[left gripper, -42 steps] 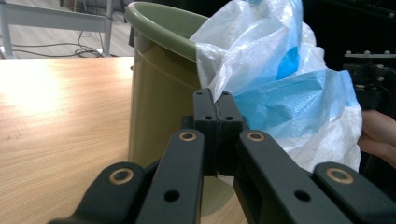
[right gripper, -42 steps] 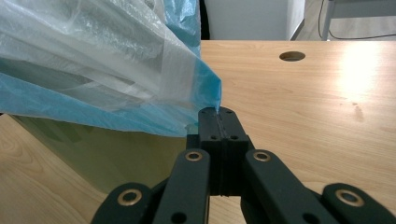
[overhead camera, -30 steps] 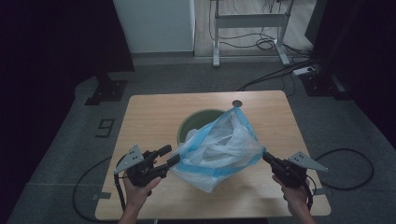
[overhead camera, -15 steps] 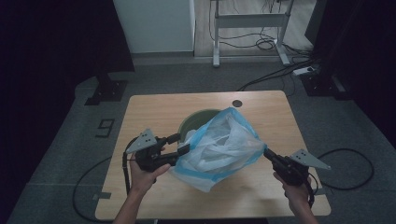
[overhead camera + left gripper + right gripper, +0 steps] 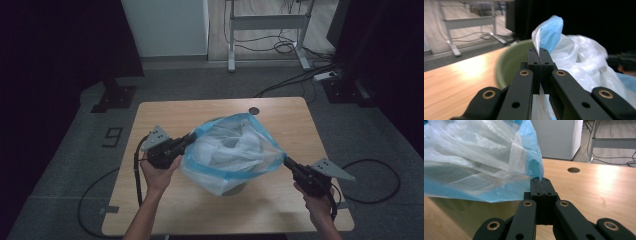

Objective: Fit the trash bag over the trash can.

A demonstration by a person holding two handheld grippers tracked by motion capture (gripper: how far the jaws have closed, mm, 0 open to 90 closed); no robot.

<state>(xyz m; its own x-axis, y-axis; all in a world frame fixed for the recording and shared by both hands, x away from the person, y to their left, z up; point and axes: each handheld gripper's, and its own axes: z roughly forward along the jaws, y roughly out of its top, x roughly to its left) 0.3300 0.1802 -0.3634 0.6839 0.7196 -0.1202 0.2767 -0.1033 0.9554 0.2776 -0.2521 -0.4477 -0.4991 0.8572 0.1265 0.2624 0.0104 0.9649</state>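
- The person is stretching a blue-rimmed plastic bag [image 5: 230, 150] over a green bin [image 5: 511, 62] that is standing near the middle of the surface [image 5: 165, 215], apparently to line it.
- The left gripper [image 5: 186, 141] is pinching the bag's left edge. In the left gripper view its jaws have just been closing and are now meeting on a fold of the blue rim [image 5: 548, 33], which is sticking up above the tips.
- The right gripper [image 5: 287, 161] is fully closed on the opposite edge. In the right gripper view the blue hem [image 5: 534, 167] is running straight into the seam between the jaws.
- Holding two opposite points of the rim seems meant to keep the mouth wide and taut, so it can clear the bin's lip rather than bunching up.
- The bag is hanging between the two grippers, above and partly around the bin. Its white body is sagging inward and covering most of the bin in the high view, with the bin's base just showing below the bag [image 5: 235, 188].
- In the left gripper view the bin's green rim is lying just beside the gripped fold, which suggests that side is close to being hooked over.
- The grippers are being held apart and level, on either side of the bin, likely so the film is sharing the pull evenly and not tearing at the pinch points.
- The cable hole [image 5: 254, 110] at the far edge is staying clear of the work.
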